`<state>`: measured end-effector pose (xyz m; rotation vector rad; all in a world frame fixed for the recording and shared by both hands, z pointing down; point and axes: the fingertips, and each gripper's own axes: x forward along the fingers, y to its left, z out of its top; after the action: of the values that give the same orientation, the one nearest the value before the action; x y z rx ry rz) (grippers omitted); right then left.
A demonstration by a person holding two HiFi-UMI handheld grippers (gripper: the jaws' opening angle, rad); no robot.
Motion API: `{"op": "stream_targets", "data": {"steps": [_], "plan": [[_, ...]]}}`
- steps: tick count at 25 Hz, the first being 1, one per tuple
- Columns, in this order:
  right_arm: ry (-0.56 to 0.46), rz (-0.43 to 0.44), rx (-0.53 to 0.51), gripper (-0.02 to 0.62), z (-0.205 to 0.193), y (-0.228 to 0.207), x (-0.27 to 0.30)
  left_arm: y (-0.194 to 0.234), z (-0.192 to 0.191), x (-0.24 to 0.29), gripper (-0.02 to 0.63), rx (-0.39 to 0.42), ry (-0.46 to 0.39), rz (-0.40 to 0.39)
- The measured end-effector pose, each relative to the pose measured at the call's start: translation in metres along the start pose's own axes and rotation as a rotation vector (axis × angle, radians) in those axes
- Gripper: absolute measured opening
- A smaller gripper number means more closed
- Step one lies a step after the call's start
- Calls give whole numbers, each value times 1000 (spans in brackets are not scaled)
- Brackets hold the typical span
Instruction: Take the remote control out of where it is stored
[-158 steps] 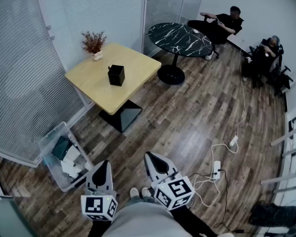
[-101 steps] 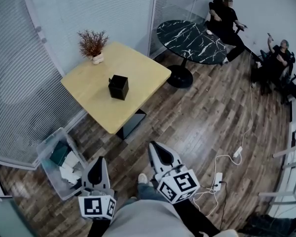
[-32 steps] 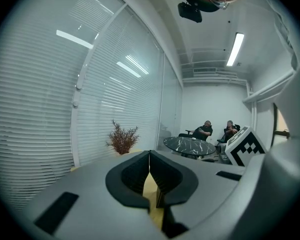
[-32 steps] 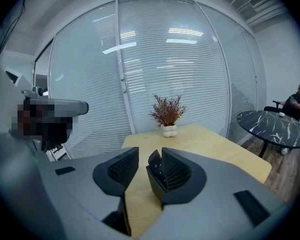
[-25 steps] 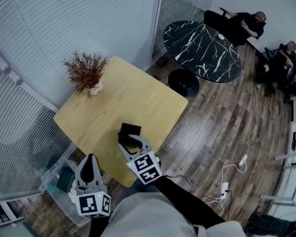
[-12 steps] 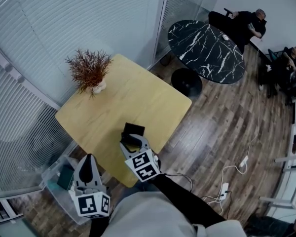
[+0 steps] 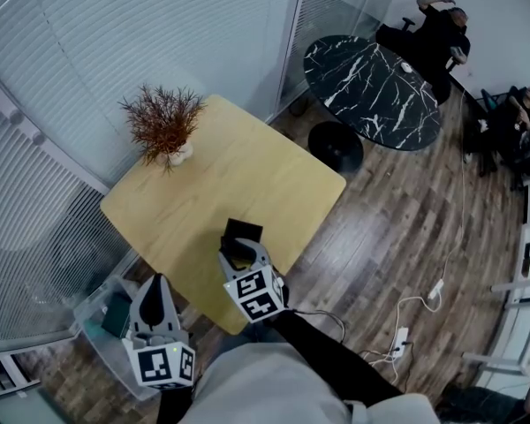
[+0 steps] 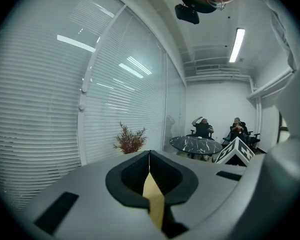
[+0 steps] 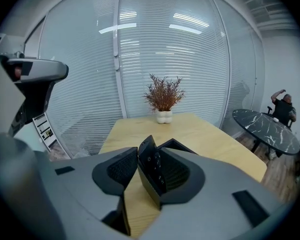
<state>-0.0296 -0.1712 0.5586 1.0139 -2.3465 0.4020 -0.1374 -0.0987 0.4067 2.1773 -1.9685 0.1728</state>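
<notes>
Office: a wooden table (image 7: 221,179) beside slatted blinds is being looked down on.
Right gripper (image 9: 139,170): the remote control (image 9: 151,173) is being gripped, tilted, between its jaws.
Black box (image 7: 244,230): standing open-topped on the table, just behind the remote control.
Left gripper (image 8: 150,160): its jaws are being held together, empty, low beside the table.

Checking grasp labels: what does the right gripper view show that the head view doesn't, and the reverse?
Only the right gripper view: the remote control, buttons visible, standing tilted between the right gripper's jaws, which are closed on it. In the head view that spot is just a dark patch.
Only the head view: the white cable and power strip on the floor.
Both: the right gripper, the black box, the wooden table, the potted plant, the marble table and a seated person with an arm raised.
</notes>
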Motion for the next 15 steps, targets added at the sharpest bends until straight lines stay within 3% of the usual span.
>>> {"op": "stream_targets", "data": {"steps": [15], "plan": [[16,-36,15,120,-2,-4,0,4,3,2,9,7,-6,-5]]}}
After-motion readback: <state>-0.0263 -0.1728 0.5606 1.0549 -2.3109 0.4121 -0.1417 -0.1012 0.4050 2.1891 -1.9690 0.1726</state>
